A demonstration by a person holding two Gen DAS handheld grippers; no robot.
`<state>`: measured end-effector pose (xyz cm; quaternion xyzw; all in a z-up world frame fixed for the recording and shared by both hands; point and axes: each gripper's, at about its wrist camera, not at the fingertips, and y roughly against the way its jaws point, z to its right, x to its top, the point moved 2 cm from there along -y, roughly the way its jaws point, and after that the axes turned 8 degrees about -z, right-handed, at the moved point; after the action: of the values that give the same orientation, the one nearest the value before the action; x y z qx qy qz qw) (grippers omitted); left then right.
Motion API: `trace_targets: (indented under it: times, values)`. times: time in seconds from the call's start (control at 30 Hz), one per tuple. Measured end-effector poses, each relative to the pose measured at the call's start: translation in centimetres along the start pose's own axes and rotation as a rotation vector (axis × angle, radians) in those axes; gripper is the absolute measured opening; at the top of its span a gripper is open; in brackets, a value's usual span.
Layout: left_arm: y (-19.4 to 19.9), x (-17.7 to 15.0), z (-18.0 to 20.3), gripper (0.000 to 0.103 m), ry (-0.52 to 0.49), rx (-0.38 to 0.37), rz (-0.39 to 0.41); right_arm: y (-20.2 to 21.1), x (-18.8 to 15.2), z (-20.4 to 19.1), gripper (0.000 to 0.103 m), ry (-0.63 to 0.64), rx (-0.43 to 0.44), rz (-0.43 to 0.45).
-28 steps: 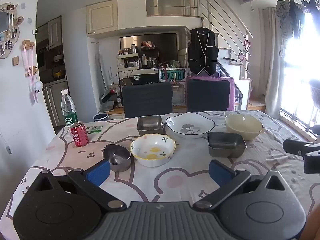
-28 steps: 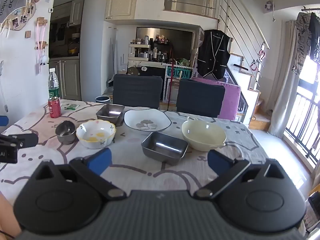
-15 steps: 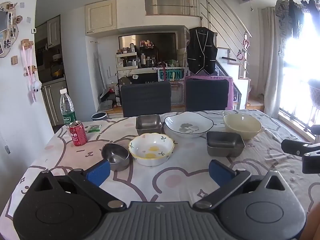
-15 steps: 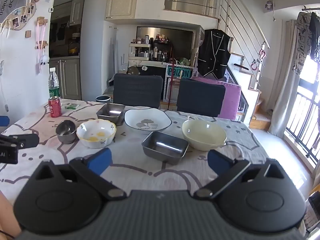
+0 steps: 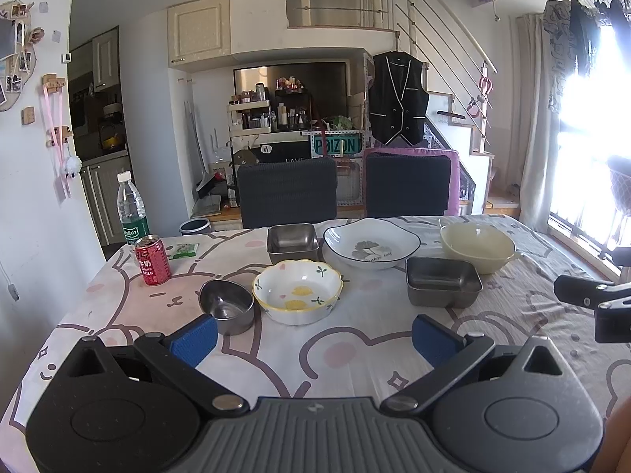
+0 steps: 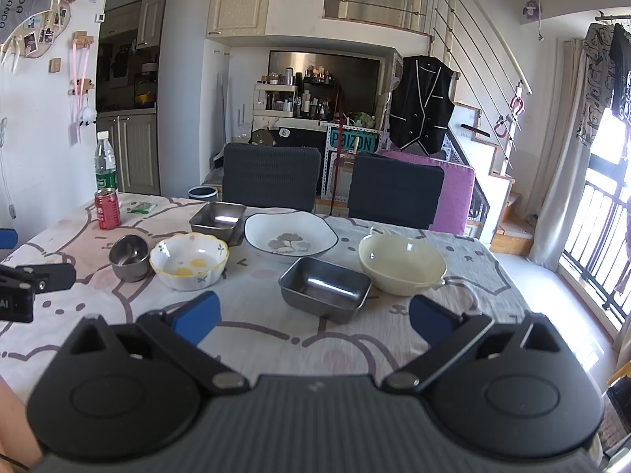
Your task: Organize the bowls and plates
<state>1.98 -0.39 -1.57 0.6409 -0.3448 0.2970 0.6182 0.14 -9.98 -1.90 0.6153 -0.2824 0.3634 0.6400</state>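
While nothing gripped yet, opening step: both sets of fingers spread wide, empty, above near edge of desk (image 5: 355, 347). Left gripper (image 5: 313, 335), right gripper (image 6: 311, 315). Counted left to right: one round steel bowl (image 5: 226, 307), one floral bowl (image 5: 297, 291), two steel trays (image 5: 292, 242) (image 5: 443, 285), one leaf plate (image 5: 370, 246), one cream bowl (image 5: 477, 246). Next, probably: reach, nest likes.

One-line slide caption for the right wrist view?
Open right gripper faces six unstacked dishes on the table, nearest a square steel tray.
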Motion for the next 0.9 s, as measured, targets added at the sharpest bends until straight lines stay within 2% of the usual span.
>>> trace_targets:
  times: [0.9]
  values:
    - [-0.14, -0.05, 0.1, 0.103, 0.002, -0.006, -0.004, -0.35, -0.31, -0.1, 0.103, 0.007, 0.002, -0.011]
